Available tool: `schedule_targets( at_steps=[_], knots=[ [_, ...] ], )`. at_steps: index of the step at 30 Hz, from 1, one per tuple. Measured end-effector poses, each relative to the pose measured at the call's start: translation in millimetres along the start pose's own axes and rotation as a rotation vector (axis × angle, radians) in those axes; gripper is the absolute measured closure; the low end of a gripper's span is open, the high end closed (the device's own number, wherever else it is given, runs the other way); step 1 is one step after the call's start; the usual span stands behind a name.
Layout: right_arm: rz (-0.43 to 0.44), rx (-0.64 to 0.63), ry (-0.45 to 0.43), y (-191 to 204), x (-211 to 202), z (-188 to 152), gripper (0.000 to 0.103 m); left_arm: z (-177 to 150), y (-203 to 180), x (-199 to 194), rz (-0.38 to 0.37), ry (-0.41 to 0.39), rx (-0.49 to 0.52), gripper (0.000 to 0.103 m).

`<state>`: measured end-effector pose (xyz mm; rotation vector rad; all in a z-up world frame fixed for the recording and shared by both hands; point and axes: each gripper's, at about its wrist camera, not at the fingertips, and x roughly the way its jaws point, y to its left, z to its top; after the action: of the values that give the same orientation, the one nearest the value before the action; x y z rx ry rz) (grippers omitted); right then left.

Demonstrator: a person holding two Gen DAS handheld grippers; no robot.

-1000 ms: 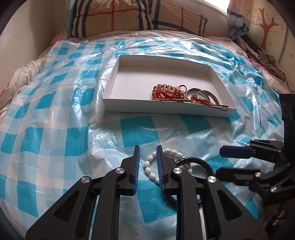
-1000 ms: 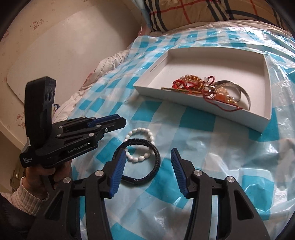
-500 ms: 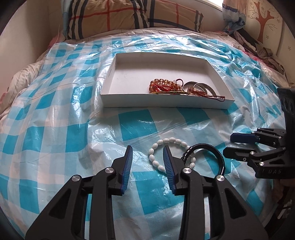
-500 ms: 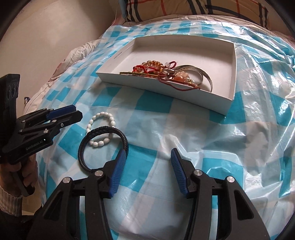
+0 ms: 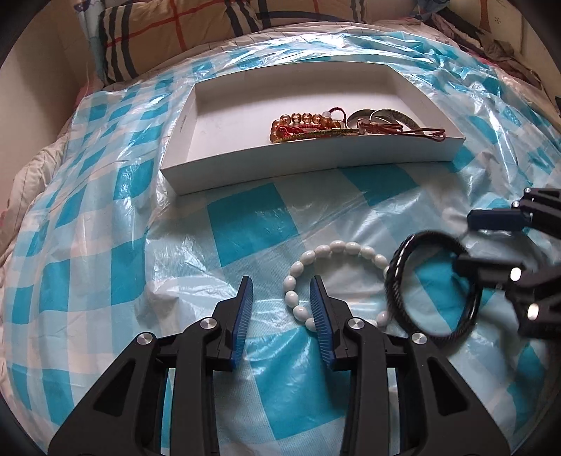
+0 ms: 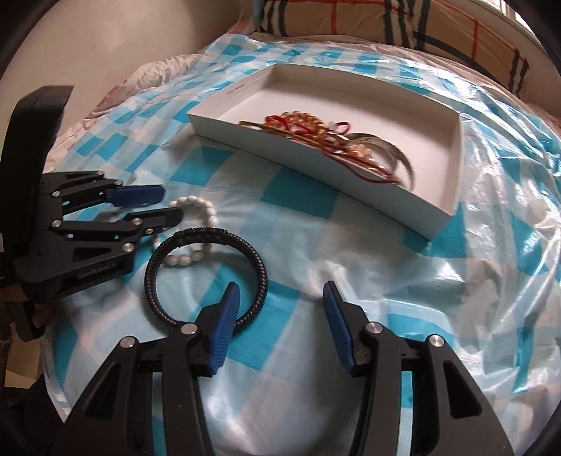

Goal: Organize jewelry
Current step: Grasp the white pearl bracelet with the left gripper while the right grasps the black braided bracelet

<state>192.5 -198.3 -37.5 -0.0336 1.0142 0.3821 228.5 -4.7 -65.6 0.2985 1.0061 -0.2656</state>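
A white bead bracelet point(image 5: 336, 250) and a black braided bracelet point(image 5: 396, 284) lie overlapping on the blue checked plastic sheet. My left gripper point(image 5: 280, 298) is open; its right finger sits inside the white bracelet's left edge. My right gripper point(image 6: 280, 298) is open, its left finger over the black bracelet's point(image 6: 207, 238) right side. The white bracelet point(image 6: 200, 207) shows behind it. The white tray point(image 5: 315, 161) beyond holds amber beads point(image 5: 305, 121), red cord and silver bangles point(image 5: 385, 115).
The sheet covers a bed, with a plaid pillow point(image 5: 217, 28) behind the tray and a wall point(image 6: 105, 42) to the left. Rumpled clothes point(image 5: 491, 45) lie at the far right. The tray's left half point(image 5: 228, 115) holds nothing.
The left gripper has opened wider and shifted so its right finger is inside the white bracelet. The right gripper has moved in over the black bracelet. Both bracelets still lie on the sheet.
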Motion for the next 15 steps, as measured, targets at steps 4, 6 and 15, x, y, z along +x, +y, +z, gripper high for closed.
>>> schedule_targets(
  at_steps=[4, 6, 15],
  knots=[
    [0.073, 0.066, -0.02, -19, -10, -6, 0.06, -5, 1, -11, -0.014, 0.006, 0.013, 0.071],
    [0.12, 0.093, -0.016, -21, -7, -6, 0.06, -2, 1, -13, -0.007, -0.014, 0.017, 0.071],
    [0.157, 0.086, -0.004, -13, 4, -5, 0.087, 0, -22, -1, -0.013, -0.008, 0.071, 0.096]
  ],
)
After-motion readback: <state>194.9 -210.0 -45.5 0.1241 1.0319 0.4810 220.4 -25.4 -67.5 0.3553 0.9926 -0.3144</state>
